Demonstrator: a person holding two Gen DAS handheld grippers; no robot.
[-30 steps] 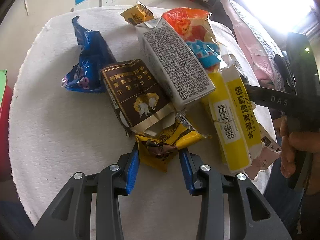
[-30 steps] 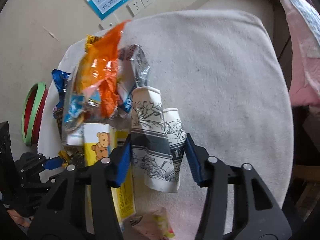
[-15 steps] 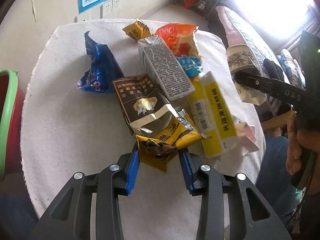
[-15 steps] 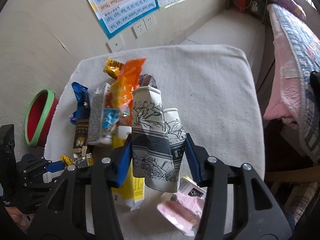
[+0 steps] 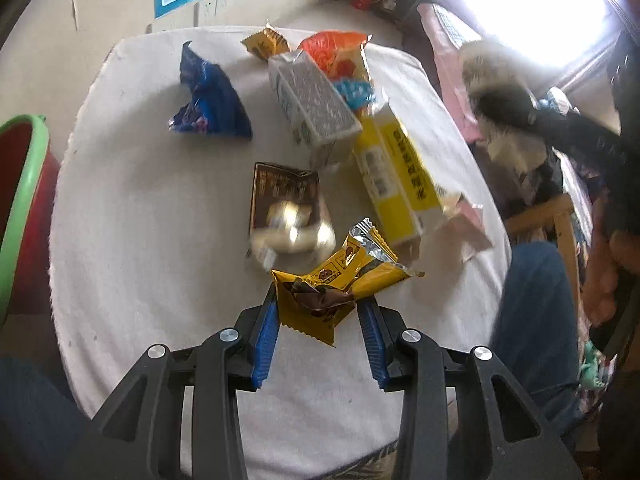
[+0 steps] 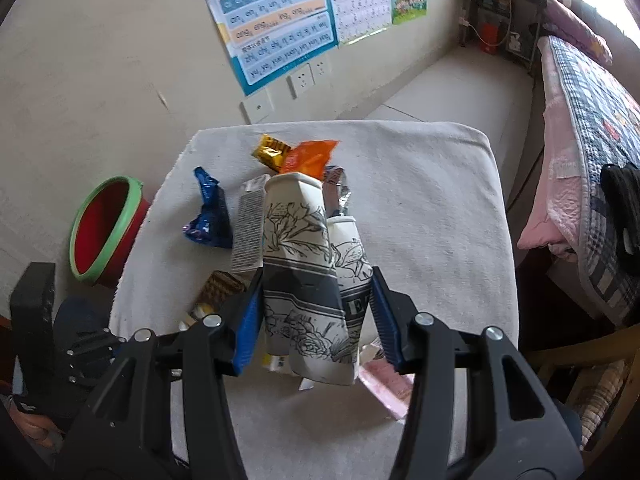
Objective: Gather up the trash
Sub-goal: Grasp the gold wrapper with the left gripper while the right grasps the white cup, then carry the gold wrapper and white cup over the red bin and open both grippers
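My left gripper [image 5: 320,332] is shut on a yellow snack wrapper [image 5: 340,280] and holds it above the white-clothed table [image 5: 140,220]. My right gripper [image 6: 316,312] is shut on two crushed paper cups [image 6: 308,272] with grey flower print, lifted above the table [image 6: 432,208]. On the table lie a brown packet [image 5: 284,204], a blue wrapper [image 5: 208,100], a grey carton [image 5: 312,108], a yellow box [image 5: 396,180], an orange bag [image 5: 336,52], a small gold wrapper [image 5: 264,42] and a pink packet [image 5: 472,224].
A red bin with a green rim [image 6: 104,228] stands on the floor left of the table, also in the left wrist view [image 5: 20,184]. A bed with a pink quilt [image 6: 568,152] is on the right. A wall with posters [image 6: 280,20] is behind.
Both grippers have risen away from the table with their loads. The yellow wrapper has come free of the brown packet, which now lies apart and blurred.
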